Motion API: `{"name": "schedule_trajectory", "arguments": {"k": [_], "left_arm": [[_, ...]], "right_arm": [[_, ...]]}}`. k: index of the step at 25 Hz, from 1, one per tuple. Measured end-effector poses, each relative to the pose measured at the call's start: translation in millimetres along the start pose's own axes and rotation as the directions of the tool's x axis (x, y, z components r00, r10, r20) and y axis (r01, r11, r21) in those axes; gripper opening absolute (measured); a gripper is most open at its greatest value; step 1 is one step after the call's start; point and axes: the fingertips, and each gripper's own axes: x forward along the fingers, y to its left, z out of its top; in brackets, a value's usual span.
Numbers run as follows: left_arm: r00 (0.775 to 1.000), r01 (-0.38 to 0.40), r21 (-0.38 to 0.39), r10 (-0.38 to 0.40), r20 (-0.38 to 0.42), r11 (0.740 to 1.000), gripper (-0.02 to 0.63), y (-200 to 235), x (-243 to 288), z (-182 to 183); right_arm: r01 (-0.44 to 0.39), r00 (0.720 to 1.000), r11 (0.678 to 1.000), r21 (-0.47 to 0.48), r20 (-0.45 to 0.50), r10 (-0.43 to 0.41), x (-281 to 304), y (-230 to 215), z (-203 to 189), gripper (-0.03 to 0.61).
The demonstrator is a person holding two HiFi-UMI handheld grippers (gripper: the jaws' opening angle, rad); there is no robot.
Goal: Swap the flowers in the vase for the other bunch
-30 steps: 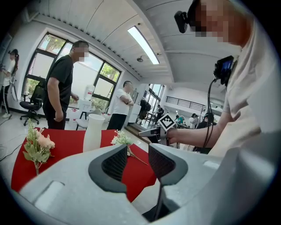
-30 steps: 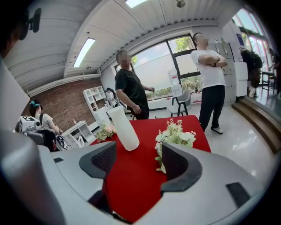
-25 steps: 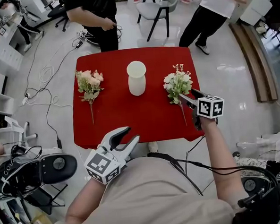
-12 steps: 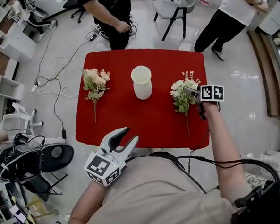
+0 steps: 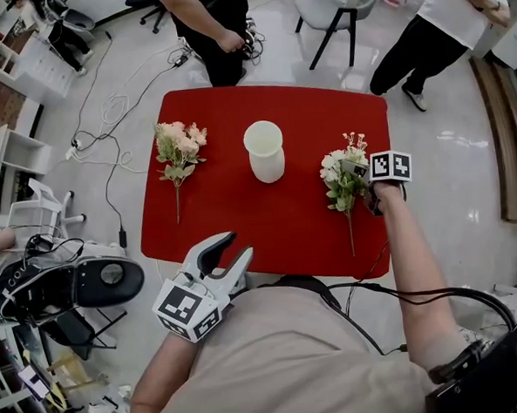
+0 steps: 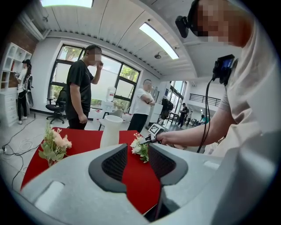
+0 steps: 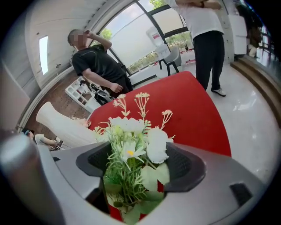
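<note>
- A red worktop [image 5: 242,224] fills the middle of the head view. Nothing lying on it has shifted in the last second.
- A white vase [image 5: 266,151] stands upright at the centre, and its mouth looks empty. The old flowers appear to be out already, so the step in hand is picking up a bunch to put in.
- A white-and-green bunch [image 5: 338,181] lies at the right, with its blooms toward the far side and its stem toward the near edge. A pink bunch [image 5: 178,149] lies at the left, well apart from the vase.
- The right claw [image 5: 354,164] has come down from beside the stem onto the blooms of the white bunch. Its jaws have just been closing a little but stand wide and released. Leaves and petals sit between the pads, not yet pinched. A grip looks imminant, though holding lower on the stems would likely crush fewer petals.
- The left claw [image 5: 236,247] hangs off the near edge, part-way apart and grasping nothing.
</note>
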Motion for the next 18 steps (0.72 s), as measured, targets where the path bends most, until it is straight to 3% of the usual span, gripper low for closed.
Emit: {"name": "schedule_trajectory", "arguments": {"k": [8, 18], "left_arm": [[1.000, -0.031, -0.005, 0.031, 0.007, 1.000, 0.150, 6.9, -6.3, 3.2], [1.000, -0.010, -0.005, 0.010, 0.013, 1.000, 0.150, 12.3, -17.6, -0.9]], "right_arm": [[0.037, 0.999, 0.998, -0.054, -0.004, -0.038, 0.8, -3.4, -3.5, 0.180], [0.003, 0.996, 0.995, -0.097, 0.087, 0.006, -33.2, 31.8, 0.4, 0.123]]}}
